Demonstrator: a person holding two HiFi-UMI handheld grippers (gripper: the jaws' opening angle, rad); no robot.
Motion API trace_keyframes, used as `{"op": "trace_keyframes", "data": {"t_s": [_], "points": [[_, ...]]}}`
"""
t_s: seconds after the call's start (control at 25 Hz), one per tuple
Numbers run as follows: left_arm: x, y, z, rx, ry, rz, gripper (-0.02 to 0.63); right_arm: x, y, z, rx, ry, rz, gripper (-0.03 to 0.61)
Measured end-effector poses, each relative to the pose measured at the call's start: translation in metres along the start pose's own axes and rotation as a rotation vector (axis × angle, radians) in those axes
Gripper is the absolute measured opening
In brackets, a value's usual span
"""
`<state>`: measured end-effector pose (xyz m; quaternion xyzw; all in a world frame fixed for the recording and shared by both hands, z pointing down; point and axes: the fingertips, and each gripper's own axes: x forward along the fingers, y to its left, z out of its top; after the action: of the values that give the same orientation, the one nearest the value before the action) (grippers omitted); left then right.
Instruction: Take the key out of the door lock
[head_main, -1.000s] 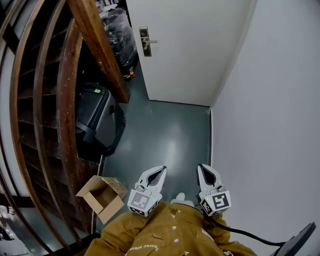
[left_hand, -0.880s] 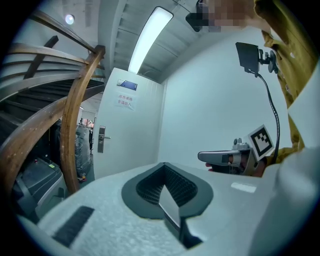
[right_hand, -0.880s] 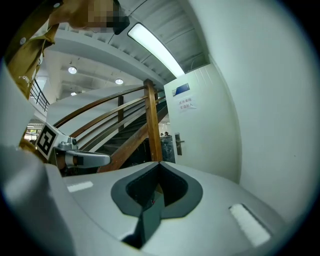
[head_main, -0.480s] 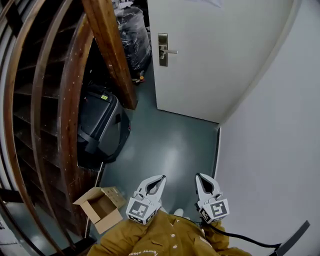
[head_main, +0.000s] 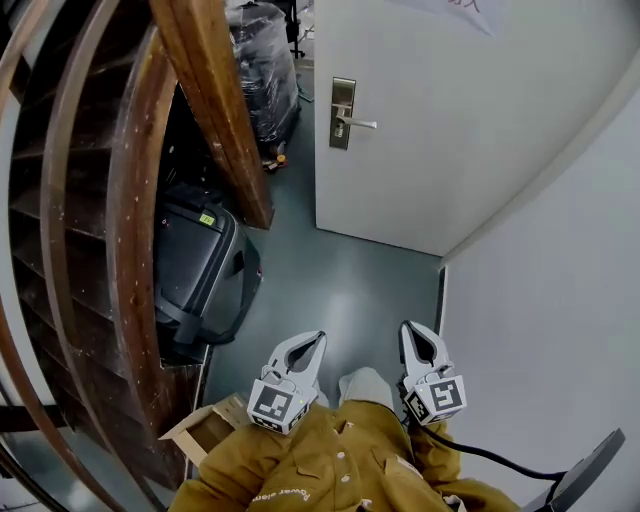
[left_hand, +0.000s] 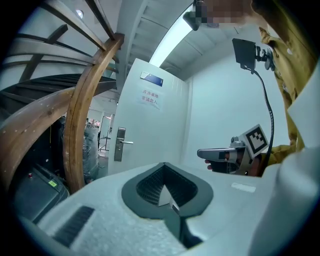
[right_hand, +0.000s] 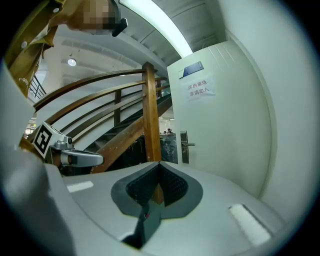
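The white door stands ahead, past a stretch of grey floor. Its metal lock plate with a lever handle also shows in the left gripper view as the lock plate and in the right gripper view as the lock plate. A key is too small to make out. Both grippers hang close to the person's jacket, far from the door. My left gripper is shut with nothing in it. My right gripper is likewise shut and empty.
A curved wooden staircase fills the left side, with a black case and a cardboard box under it. Plastic-wrapped goods stand left of the door. A white wall runs along the right. A paper notice hangs on the door.
The person has stepped toward the door: the lock plate sits lower and larger in the head view, and the cardboard box has slid partly under the jacket. Both grippers stayed shut.
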<state>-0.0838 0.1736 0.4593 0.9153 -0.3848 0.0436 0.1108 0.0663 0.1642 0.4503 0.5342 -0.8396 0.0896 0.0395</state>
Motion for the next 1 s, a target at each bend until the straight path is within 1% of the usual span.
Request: {"op": "trace_keyframes", "data": {"t_s": [0.16,0.24,0.32,0.4,0.52,0.68,0.84,0.92,1.0], "points": [[0.050,0.042,0.013,-0.006,0.011,0.016,-0.002,0.064,-0.036,0.003,0.027,0.018,0.018,0.006],[0.082,0.066,0.016,-0.010,0.012,0.031,-0.002,0.099,-0.059,0.002,0.059,0.015,0.033,0.006],[0.117,0.086,0.022,-0.016,0.006,0.046,-0.002,0.133,-0.085,0.005,0.059,0.012,0.052,0.006],[0.155,0.104,0.039,-0.017,-0.002,0.063,-0.002,0.167,-0.112,0.019,0.039,0.007,0.079,0.008],[0.200,0.127,0.067,0.010,-0.006,0.090,-0.002,0.212,-0.142,0.044,0.052,-0.014,0.130,0.008],[0.244,0.159,0.084,0.011,-0.007,0.148,-0.002,0.267,-0.160,0.068,0.024,-0.017,0.223,0.008],[0.280,0.181,0.093,0.005,0.009,0.143,-0.002,0.317,-0.161,0.076,0.014,0.013,0.309,0.008],[0.298,0.190,0.096,0.014,0.020,0.138,-0.002,0.341,-0.165,0.077,0.005,0.024,0.330,0.008],[0.315,0.203,0.101,0.029,0.019,0.137,-0.002,0.366,-0.174,0.076,-0.009,0.025,0.324,0.008]]}}
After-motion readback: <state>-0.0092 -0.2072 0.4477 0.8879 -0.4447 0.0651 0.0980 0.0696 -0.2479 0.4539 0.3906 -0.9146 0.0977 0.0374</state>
